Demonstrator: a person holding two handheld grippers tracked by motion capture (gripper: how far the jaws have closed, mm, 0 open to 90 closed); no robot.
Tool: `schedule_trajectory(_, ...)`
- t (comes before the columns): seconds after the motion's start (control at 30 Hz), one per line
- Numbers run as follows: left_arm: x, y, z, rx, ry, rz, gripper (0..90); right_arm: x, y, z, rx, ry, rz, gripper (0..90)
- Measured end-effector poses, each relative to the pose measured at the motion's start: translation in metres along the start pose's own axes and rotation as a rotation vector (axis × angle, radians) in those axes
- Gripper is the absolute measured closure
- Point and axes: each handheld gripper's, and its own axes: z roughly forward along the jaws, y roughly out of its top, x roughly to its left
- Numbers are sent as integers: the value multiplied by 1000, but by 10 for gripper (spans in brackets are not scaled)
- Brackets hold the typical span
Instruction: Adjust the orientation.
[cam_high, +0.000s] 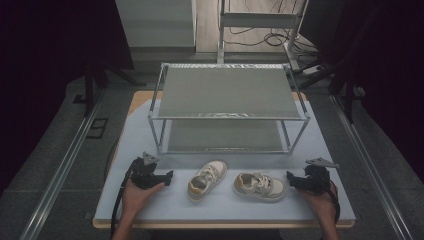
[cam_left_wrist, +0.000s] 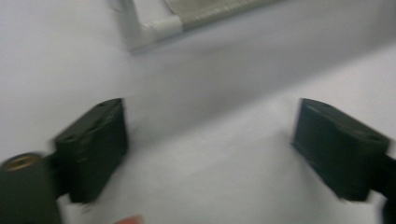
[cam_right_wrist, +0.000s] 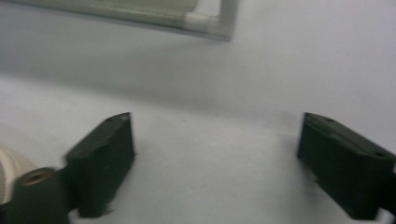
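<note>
A pale table (cam_high: 150, 200) carries a two-tier rack (cam_high: 227, 95) at its far half. In front of the rack lie two small shoes, just apart — the left shoe (cam_high: 207, 180) angled toward the rack, the right shoe (cam_high: 259, 185) lying crosswise. The left gripper (cam_high: 167, 177) rests just left of the pair, the right gripper (cam_high: 291, 180) just right of it — both with jaws wide apart, nothing between them.
</note>
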Motion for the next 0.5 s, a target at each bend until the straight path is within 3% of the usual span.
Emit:
schedule_trajectory(0.07,0,0,-3,-9,38,-1,207,-2,0,-2,-5,4,9,169)
schedule_trajectory(0.1,1,0,-5,-11,31,-4,239,-3,0,-2,-8,3,21,187)
schedule_trajectory(0.2,3,0,-16,-52,-31,-46,269,-4,0,-9,-42,19,57,265)
schedule_trajectory(0.23,3,0,-16,-52,-31,-46,281,-3,0,-12,-63,28,74,290)
schedule_trajectory(0.3,3,0,-29,-96,-78,-61,318,0,0,-20,-91,42,88,314)
schedule_trajectory(0.4,2,0,-38,-118,-101,-33,374,5,1,-31,-127,47,78,344)
schedule_trajectory(0.5,-3,-2,-44,-148,-98,2,393,8,0,-39,-170,70,89,383)
